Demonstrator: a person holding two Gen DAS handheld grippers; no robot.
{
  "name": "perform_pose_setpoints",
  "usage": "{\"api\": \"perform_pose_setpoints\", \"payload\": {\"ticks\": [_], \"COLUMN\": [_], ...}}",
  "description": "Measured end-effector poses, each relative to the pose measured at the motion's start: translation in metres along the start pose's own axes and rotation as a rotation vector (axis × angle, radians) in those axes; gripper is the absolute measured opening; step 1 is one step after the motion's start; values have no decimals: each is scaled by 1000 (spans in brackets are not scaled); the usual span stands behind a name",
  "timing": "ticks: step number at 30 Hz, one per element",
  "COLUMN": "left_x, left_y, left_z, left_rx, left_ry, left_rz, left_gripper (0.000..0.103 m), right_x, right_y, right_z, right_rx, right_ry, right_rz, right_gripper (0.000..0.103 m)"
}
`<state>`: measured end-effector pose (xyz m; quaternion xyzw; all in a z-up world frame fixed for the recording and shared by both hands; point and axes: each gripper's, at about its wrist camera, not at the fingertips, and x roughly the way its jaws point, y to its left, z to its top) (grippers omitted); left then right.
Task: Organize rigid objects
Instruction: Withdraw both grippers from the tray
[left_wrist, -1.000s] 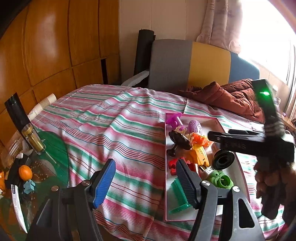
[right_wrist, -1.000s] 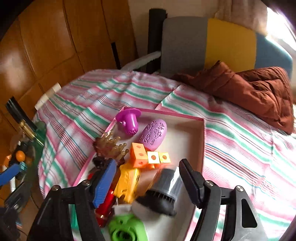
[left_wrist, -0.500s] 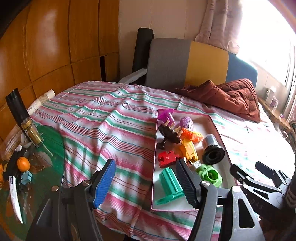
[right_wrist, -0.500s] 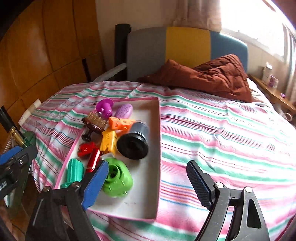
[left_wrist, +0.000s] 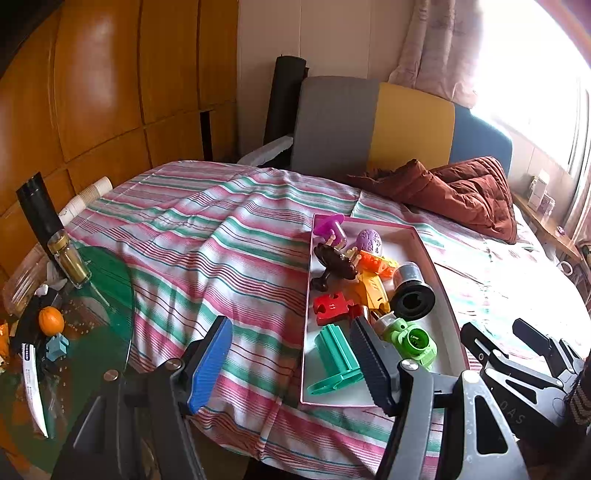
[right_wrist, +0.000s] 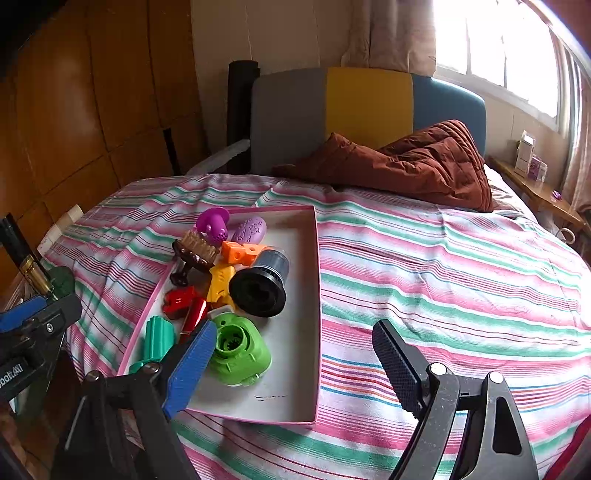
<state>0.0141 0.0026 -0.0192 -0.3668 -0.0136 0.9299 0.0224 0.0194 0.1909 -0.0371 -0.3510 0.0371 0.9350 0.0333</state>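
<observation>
Only visible from left wrist: orange (left_wrist: 51, 320) on glass table (left_wrist: 114, 280). Left gripper (left_wrist: 291, 363) and right gripper (right_wrist: 295, 363): jaws apart, empty, short of pink tray (right_wrist: 299, 376).

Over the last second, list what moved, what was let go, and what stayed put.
The right gripper let go of the black-and-grey cylinder, which now lies on its side in the pink tray, then drew back toward the near edge of the bed, jaws open and empty. The left gripper stayed open and empty, pulling back slightly. The green toy, the red puzzle piece and the other toys kept their places.
</observation>
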Motion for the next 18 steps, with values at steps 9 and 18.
{"api": "perform_pose_setpoints", "payload": {"ticks": [9,18], "left_x": [-3,-4], "left_y": [5,9], "left_z": [1,1], "left_rx": [-10,0], "left_ry": [-8,-24], "left_rz": [8,23], "left_gripper": [66,53], "right_x": [-7,-7], "right_y": [9,13], "right_z": [2,2], "right_rx": [-22,-28], "right_ry": [-20,-25], "right_rz": [6,12], "right_gripper": [87,87]}}
